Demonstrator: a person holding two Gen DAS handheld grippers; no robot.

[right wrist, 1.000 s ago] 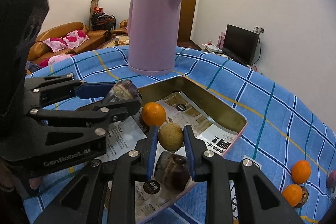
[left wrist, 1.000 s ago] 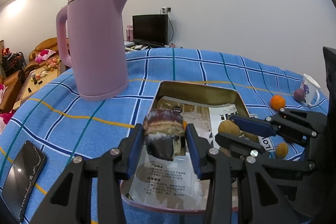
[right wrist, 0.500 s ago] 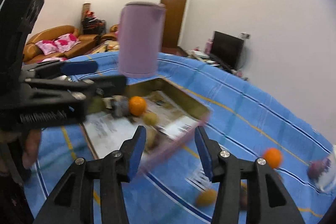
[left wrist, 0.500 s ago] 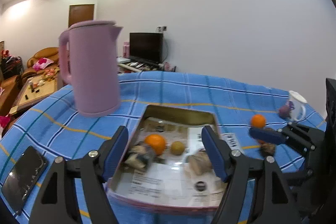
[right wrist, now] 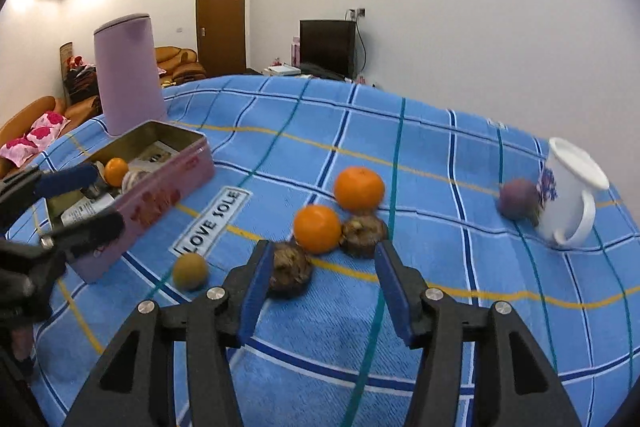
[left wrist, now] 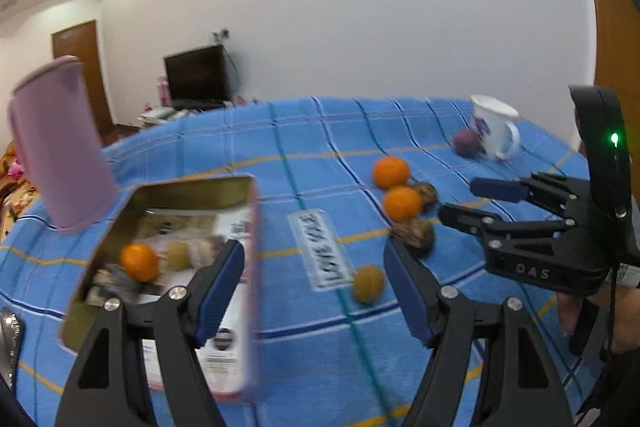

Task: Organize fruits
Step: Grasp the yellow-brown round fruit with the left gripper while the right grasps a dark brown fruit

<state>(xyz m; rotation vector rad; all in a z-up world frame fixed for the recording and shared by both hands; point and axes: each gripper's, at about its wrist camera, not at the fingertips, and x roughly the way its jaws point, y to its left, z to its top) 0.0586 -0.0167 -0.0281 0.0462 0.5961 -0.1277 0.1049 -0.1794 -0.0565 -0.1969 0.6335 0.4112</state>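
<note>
A pink tin box (left wrist: 192, 185) (right wrist: 172, 183) holds an orange (left wrist: 139, 261), a small yellow-green fruit and other pieces. Loose on the blue checked cloth lie two oranges (right wrist: 358, 187) (right wrist: 317, 228), two brown fruits (right wrist: 289, 269) (right wrist: 362, 235) and a small yellowish fruit (right wrist: 190, 270) (left wrist: 368, 283). My left gripper (left wrist: 310, 259) (right wrist: 86, 201) is open and empty between the tin and the yellowish fruit. My right gripper (right wrist: 322, 259) (left wrist: 460, 201) hovers before the cluster, jaws opening, nothing pressed; one brown fruit sits by its left finger.
A tall pink kettle (left wrist: 60, 147) (right wrist: 128, 75) stands behind the tin. A white mug (right wrist: 572, 195) with a purple fruit (right wrist: 518, 198) beside it is at the far right. A "LOVE" label (right wrist: 212, 221) is sewn on the cloth. A hand (left wrist: 576, 315) holds the right gripper.
Both grippers let go of the fruits they held over the tin, opened, and swung right, away from the tin toward the loose fruits on the cloth.
</note>
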